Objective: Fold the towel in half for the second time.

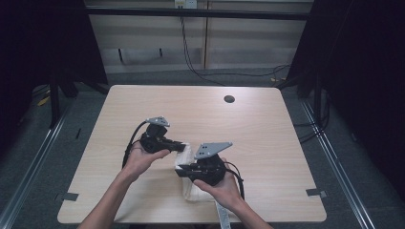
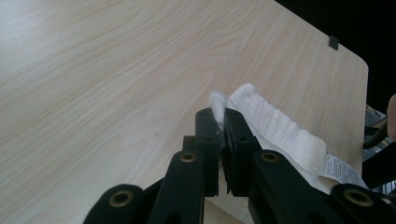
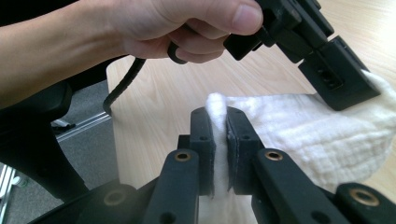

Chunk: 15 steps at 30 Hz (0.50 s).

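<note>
A white quilted cloth lies near the table's front edge between my two hands. My left gripper is shut on one corner of the cloth, and a tuft pokes up between its black jaws. My right gripper is shut on another edge of the cloth; white fabric stands pinched between its jaws. In the right gripper view the left gripper presses on the cloth's far side. A care label hangs from the cloth.
The light wooden table has a round cable hole near its far edge and tape marks at the front corners. Black cables run over the floor behind. Dark frame posts stand at both sides.
</note>
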Each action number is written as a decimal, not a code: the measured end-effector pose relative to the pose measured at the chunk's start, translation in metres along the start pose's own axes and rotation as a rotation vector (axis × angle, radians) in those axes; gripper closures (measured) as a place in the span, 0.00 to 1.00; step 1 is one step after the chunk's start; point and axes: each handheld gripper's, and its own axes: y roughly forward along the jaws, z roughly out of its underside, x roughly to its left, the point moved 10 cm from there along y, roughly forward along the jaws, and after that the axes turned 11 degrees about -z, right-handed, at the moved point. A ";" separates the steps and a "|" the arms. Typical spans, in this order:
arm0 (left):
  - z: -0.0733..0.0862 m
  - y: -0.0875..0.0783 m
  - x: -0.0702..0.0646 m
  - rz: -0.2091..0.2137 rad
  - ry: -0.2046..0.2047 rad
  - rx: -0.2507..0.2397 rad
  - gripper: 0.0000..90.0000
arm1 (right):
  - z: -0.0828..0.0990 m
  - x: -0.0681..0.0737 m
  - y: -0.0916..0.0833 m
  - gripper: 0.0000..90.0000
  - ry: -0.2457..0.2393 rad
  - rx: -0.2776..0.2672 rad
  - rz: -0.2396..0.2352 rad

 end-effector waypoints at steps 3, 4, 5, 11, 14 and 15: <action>0.000 0.009 -0.005 0.009 0.005 0.007 0.95 | 0.006 -0.002 -0.006 0.92 0.002 -0.001 0.017; 0.000 0.012 -0.008 0.016 0.002 0.013 0.96 | 0.009 -0.002 -0.009 0.92 0.008 -0.006 0.023; 0.001 0.016 -0.009 0.019 0.005 0.024 0.96 | 0.011 -0.003 -0.011 0.92 0.015 -0.006 0.025; 0.000 0.034 -0.023 0.042 0.022 0.046 0.95 | 0.032 -0.006 -0.022 0.92 0.034 0.022 0.046; -0.001 0.043 -0.029 0.051 0.023 0.054 0.95 | 0.041 -0.008 -0.027 0.92 0.043 0.035 0.052; 0.000 0.047 -0.030 0.050 0.023 0.064 0.95 | 0.044 -0.009 -0.029 0.92 0.046 0.039 0.055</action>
